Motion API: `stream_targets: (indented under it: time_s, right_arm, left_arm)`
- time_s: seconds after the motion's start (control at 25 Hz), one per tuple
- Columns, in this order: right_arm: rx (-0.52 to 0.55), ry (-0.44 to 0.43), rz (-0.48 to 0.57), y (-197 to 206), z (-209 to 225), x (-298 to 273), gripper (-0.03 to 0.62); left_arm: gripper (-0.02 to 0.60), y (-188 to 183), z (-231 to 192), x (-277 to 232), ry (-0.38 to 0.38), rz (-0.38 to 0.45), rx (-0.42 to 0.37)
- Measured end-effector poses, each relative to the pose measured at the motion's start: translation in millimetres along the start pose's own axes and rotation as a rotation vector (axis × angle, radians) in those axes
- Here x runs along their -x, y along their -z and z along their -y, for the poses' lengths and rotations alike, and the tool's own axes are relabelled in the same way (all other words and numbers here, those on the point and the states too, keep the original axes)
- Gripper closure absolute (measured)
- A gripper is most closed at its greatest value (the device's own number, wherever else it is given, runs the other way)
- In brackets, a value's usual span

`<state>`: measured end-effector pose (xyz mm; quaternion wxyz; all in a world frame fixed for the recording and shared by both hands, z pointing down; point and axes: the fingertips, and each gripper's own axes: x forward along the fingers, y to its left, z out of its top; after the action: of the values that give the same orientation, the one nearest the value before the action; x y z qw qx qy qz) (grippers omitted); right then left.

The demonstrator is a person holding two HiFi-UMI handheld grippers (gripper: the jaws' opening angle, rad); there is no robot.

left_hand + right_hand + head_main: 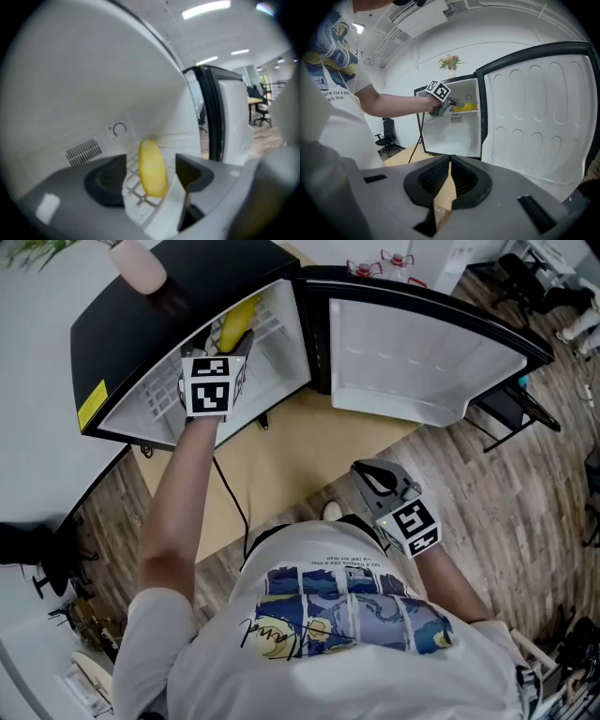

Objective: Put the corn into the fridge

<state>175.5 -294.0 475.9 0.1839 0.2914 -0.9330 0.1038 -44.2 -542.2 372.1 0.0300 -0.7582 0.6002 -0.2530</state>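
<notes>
The corn [153, 169] lay on the wire shelf [136, 190] inside the fridge [281, 334], toward the shelf's back edge, so the placing looked done. The left tool [151, 161] had its jaws wide apart either side of it, gripping nothing. The right tool [450, 161] hung shut and empty; pulling out and closing the door [412, 362] seemed left.

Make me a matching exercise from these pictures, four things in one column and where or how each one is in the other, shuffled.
Things:
1 corn
2 left gripper
3 right gripper
4 fridge door

States:
A jaws together, empty
B lying on the wire shelf
C swung wide open
D jaws apart, either side of the corn

Pairs: 1-B, 2-D, 3-A, 4-C
</notes>
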Motion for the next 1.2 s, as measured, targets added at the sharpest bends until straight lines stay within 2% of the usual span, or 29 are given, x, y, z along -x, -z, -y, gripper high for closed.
stream_targets:
  time_s: [0.24,0.36,0.52,0.68,0.84,1.08,1.2]
  right_arm:
    - [0.025,0.007,0.004,-10,-25,-11,0.572]
    - [0.028,0.022,0.002,-13,-38,-15,0.572]
    - [0.025,0.049,0.009,-19,-56,-19,0.572]
    - [0.015,0.077,0.012,-22,-78,-23,0.574]
    - [0.019,0.097,-0.005,-20,-102,-27,0.574]
    - [0.017,0.105,0.005,-26,-140,-37,0.574]
    - [0.012,0.113,0.000,-24,-159,-39,0.574]
  left_arm:
    - [0.253,4,4,49,0.048,0.071,0.034]
    - [0.285,12,7,78,0.084,0.099,0.069]
    - [0.373,32,17,115,0.151,0.116,0.120]
    - [0.503,57,27,154,0.221,0.117,0.183]
    - [0.569,84,36,191,0.322,0.127,0.276]
    - [0.572,120,32,247,0.415,0.120,0.349]
    - [0.574,138,38,275,0.456,0.106,0.340]
